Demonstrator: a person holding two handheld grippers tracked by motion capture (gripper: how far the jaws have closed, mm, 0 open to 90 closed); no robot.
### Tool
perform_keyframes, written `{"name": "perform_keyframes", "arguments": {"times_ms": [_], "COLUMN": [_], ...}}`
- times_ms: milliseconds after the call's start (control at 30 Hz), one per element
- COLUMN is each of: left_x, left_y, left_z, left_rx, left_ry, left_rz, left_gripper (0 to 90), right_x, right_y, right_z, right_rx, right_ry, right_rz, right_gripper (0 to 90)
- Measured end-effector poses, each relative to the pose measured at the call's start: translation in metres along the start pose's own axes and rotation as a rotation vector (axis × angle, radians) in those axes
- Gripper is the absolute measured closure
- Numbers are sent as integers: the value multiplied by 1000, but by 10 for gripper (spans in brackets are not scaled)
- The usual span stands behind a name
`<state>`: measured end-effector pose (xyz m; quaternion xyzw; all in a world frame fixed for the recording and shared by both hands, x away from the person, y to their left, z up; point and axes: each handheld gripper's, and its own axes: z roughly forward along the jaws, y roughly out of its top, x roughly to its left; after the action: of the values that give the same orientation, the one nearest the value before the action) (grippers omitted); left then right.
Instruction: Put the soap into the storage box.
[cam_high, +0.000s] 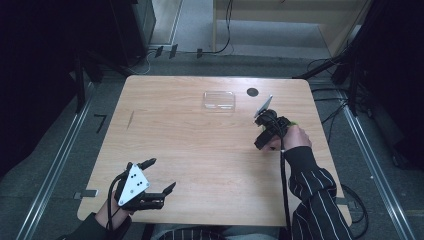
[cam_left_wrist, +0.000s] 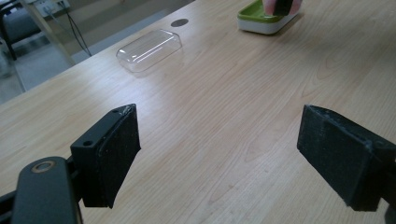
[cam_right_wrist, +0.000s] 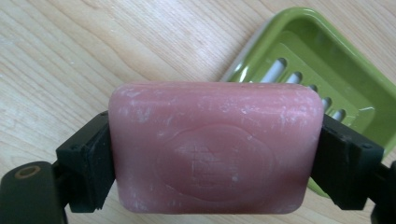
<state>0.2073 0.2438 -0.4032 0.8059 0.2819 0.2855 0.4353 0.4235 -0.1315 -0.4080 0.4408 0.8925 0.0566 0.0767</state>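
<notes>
Soap: the pink soap (cam_right_wrist: 215, 147) is being held just above the near edge of the green dish (cam_right_wrist: 327, 74).
Right gripper (cam_right_wrist: 215, 154): it is squeezing the soap's two ends.
Left gripper (cam_left_wrist: 219, 154): it is waiting wide open, holding nothing, well apart from the dish.
Risk: the smooth soap may be slipping out and landing on the table (cam_right_wrist: 70, 56) beside the dish.

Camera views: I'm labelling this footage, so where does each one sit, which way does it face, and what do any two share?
High view: above the person's side, facing forward and down on the table; forearms and both hand-held grippers show.
Left gripper view: rides the left hand-held gripper, looking across the table; its open jaws show.
Right gripper view: rides the right hand-held gripper, looking down; jaws clamp the pink soap.
Shared: both gripper views show the green soap dish; the first two, the clear lid.
</notes>
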Motion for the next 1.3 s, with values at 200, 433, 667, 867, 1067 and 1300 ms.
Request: {"name": "perform_keyframes", "arguments": {"times_ms": [200,433,667,867,1067,1300], "left_x": [0,0,0,0,0,0], "left_y": [0,0,0,0,0,0], "left_z": [0,0,0,0,0,0], "left_rx": [1,-1,2,0,1,2], "left_ry": [0,-1,0,-1,-1,-2], "left_rz": [0,-1,1,-1,0,1], "left_gripper": [140,140,140,140,140,140], "right_x": [-9,-18,-30,-39,-46,-54], "right_y": [-3,-7,-12,-15,-18,-19], "right_z": [-1,-1,0,1,3,5], "right_rx": [-9,-13,-22,-25,-29,-39], "right_ry": [-3,-7,-4,-2,2,3], "right_rz": [21,54,97,131,157,187], "right_gripper": [136,136,137,136,136,136]}}
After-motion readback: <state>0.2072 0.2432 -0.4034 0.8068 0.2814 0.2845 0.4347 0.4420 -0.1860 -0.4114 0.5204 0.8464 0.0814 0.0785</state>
